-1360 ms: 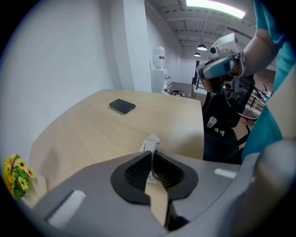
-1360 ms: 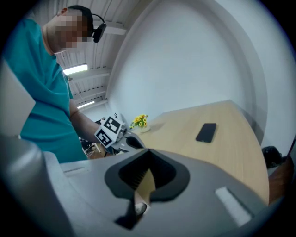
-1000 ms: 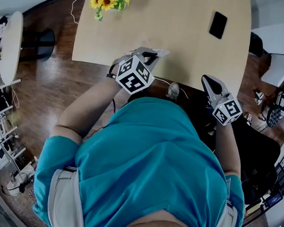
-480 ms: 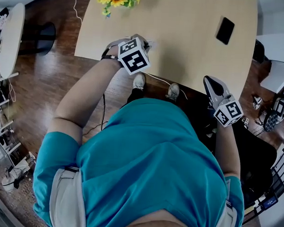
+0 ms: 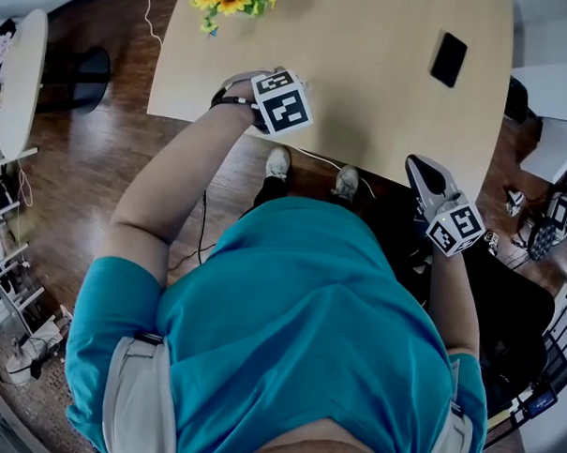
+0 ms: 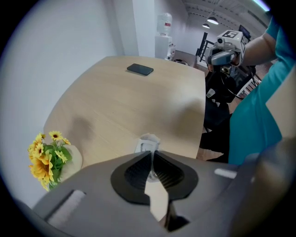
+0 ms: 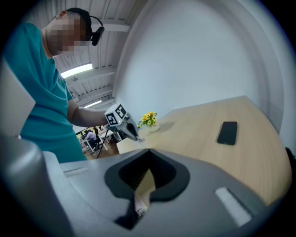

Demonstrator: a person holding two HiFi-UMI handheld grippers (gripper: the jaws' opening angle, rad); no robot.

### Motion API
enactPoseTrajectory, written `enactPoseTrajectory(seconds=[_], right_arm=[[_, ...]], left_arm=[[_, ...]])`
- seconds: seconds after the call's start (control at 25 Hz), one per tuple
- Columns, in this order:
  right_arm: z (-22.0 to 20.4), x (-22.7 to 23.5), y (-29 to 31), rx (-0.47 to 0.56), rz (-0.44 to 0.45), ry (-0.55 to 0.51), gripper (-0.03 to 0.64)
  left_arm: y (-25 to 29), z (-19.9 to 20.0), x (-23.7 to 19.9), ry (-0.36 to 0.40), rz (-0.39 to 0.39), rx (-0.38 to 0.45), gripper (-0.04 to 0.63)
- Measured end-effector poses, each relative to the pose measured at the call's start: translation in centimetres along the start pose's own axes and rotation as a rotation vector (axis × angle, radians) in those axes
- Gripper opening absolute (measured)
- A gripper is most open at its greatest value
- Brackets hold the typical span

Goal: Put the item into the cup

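We are pinching the item in the left hand-held gripper. Its jaws are pressing almost together on it, and only the item's far end is poking out past the tips. We judge that we are gripping it by its near edge so that the free end can go into a cup first. The item is looking small, pale and half see-through, with a rounded top and a squarer outline beneath. It is thin like a packet or a scrap of soft plastic, though we cannot tell just what it is. We are carrying it above the worktop, a matt, pale wood-look board with rounded corners spreading out below and ahead of this hand-held gripper. Close on its left, yellow flowers are standing in a small, rounded cream pot, and far ahead a flat, glossy black phone is lying. We are not finding anything in any view that we can call the cup. The right hand-held gripper is hanging off the worktop's near edge, well apart to the right. Its ribbed black pads are resting together with nothing that we can make out between them, probably because so light an item needs only one grip.
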State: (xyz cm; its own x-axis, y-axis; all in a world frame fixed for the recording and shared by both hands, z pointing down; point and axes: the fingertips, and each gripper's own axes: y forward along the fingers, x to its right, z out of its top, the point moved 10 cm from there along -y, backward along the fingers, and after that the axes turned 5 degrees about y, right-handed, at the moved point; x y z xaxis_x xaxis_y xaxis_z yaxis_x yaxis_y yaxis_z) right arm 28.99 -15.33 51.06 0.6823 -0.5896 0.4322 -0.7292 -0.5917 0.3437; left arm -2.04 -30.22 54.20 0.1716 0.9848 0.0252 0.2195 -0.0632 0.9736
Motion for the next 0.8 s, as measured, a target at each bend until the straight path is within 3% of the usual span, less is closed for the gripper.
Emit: enactPoseTrajectory(seconds=[0.64,0.8], right_arm=[[-0.3,-0.2,-0.1,0.005,0.004,0.004,0.001],[-0.2,-0.2,-0.1,0.008,0.003,0.005,0.0]], left_arm=[[0.9,0.4,-2.0,0.015,-0.062,-0.116,0.031],[1.3,0.3,-2.3,-0.009,-0.092,-0.088,0.032]])
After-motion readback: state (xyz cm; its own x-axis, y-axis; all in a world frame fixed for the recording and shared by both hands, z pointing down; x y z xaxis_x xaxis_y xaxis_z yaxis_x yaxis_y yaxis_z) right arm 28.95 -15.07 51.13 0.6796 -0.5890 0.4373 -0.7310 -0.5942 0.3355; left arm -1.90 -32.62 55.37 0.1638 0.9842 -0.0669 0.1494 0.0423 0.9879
